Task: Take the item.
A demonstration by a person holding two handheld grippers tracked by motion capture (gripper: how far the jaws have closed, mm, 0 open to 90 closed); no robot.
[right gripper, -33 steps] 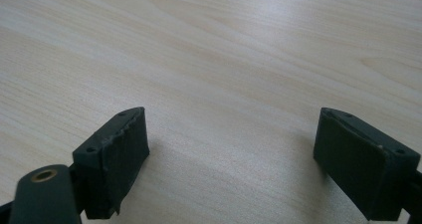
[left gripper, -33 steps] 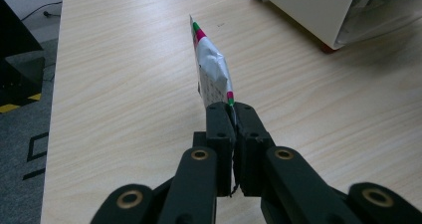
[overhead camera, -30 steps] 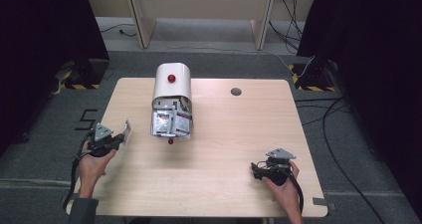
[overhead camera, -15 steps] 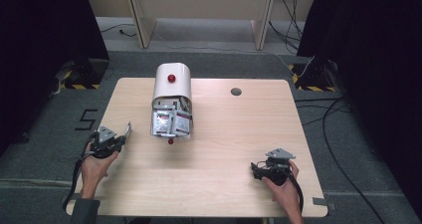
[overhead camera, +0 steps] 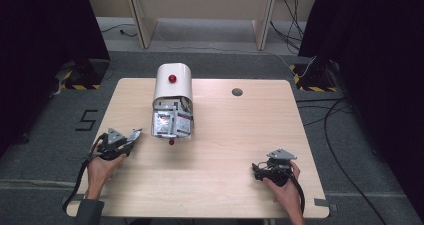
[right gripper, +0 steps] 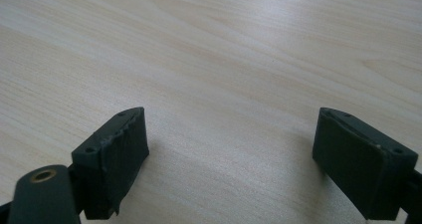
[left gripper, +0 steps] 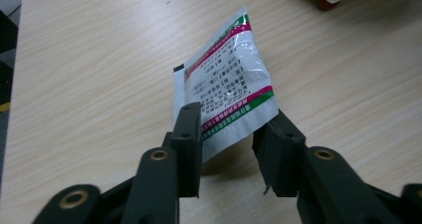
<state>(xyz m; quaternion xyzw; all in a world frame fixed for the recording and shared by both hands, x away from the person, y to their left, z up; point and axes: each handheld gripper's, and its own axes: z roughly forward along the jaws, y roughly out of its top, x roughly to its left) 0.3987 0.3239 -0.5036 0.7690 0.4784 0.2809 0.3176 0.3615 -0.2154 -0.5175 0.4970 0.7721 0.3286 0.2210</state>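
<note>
A white sachet [left gripper: 226, 84] with green and magenta bands and printed text lies tilted on the wooden table [left gripper: 89, 59], one end raised over its shadow. My left gripper [left gripper: 226, 149] is right at its near edge, jaws partly apart, with the sachet's lower edge across the gap. From above, the left gripper [overhead camera: 131, 136] sits near the table's left edge with the sachet [overhead camera: 135, 133] at its tip. My right gripper [overhead camera: 256, 169] rests at the front right, and the right gripper [right gripper: 229, 149] stands wide open over bare wood.
A white round-topped dispenser [overhead camera: 173, 85] with a red knob stands at the table's back centre; several sachets [overhead camera: 172, 121] spill from its open front. A small red foot [left gripper: 326, 4] of it shows nearby. A dark grommet hole [overhead camera: 237, 91] lies at the back right.
My left gripper has come down and slightly toward the front with the sachet, and its jaws now stand apart around it. The right gripper has not moved.
</note>
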